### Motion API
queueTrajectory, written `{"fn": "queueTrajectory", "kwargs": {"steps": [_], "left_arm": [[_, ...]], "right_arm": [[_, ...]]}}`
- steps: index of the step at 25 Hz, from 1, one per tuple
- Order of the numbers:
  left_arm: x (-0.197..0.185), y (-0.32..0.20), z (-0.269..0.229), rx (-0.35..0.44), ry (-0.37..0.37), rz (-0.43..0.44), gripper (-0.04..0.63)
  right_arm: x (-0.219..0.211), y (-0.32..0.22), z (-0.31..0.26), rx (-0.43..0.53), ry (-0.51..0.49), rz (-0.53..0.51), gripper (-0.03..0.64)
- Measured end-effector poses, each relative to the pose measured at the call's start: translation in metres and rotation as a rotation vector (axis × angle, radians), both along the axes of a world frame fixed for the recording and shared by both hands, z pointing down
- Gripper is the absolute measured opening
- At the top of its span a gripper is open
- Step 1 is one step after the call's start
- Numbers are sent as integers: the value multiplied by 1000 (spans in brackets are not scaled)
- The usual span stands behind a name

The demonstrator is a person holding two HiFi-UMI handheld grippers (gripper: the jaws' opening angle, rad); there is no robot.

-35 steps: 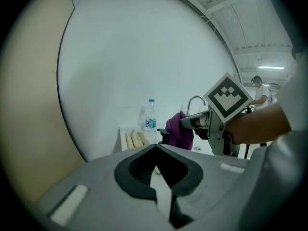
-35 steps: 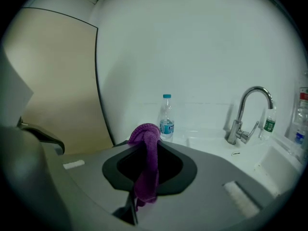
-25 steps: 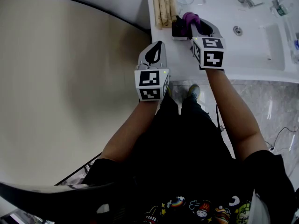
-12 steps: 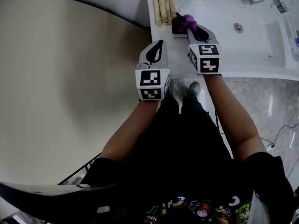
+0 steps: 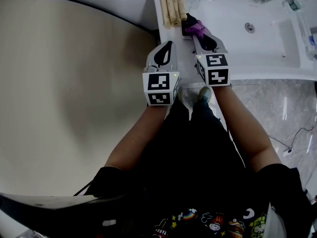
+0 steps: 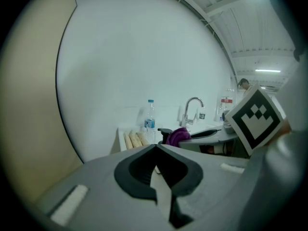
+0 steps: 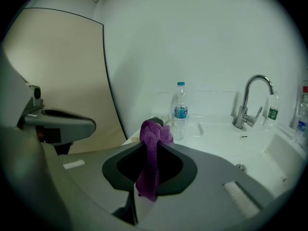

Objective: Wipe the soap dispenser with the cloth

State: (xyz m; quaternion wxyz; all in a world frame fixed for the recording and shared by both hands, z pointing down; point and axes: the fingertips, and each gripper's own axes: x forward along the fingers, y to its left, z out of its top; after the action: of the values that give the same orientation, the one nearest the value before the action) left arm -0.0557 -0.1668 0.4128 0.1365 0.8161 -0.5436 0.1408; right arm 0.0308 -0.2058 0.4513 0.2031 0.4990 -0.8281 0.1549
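Note:
A black soap dispenser (image 5: 187, 26) stands on the white counter's left end, mostly hidden behind a purple cloth (image 5: 195, 28). My right gripper (image 5: 197, 31) is shut on that cloth and presses it against the dispenser. In the right gripper view the cloth (image 7: 150, 163) hangs between the jaws of the right gripper (image 7: 151, 144), with the dispenser's top (image 7: 157, 121) peeking out behind it. My left gripper (image 5: 167, 47) is shut with nothing in it, held off the counter's left edge. From the left gripper view, the left gripper (image 6: 156, 149) points toward the cloth (image 6: 176, 136) and the dispenser (image 6: 165, 130).
Rolled towels (image 5: 171, 6) lie at the counter's far left. A water bottle (image 7: 180, 110) and a clear cup stand behind the dispenser. A faucet (image 7: 250, 103) and sink basin (image 5: 280, 36) are to the right. A beige wall panel (image 5: 69, 83) lies to the left.
My right gripper has carried the cloth forward and slightly left, onto the dispenser. The left gripper has stayed where it was.

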Motion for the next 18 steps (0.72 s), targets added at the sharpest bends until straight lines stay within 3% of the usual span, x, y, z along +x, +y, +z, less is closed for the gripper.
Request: {"fn": "queueTrajectory", "kwargs": {"steps": [11,18], "left_arm": [[-36,-13,-1,5,8,25,1],[-56,-21,4,-12,-12,70,2]], "right_arm": [[-54,5,-5,4,-2,-16,72],[-78,-18,-11,48,-38,76,72]]}}
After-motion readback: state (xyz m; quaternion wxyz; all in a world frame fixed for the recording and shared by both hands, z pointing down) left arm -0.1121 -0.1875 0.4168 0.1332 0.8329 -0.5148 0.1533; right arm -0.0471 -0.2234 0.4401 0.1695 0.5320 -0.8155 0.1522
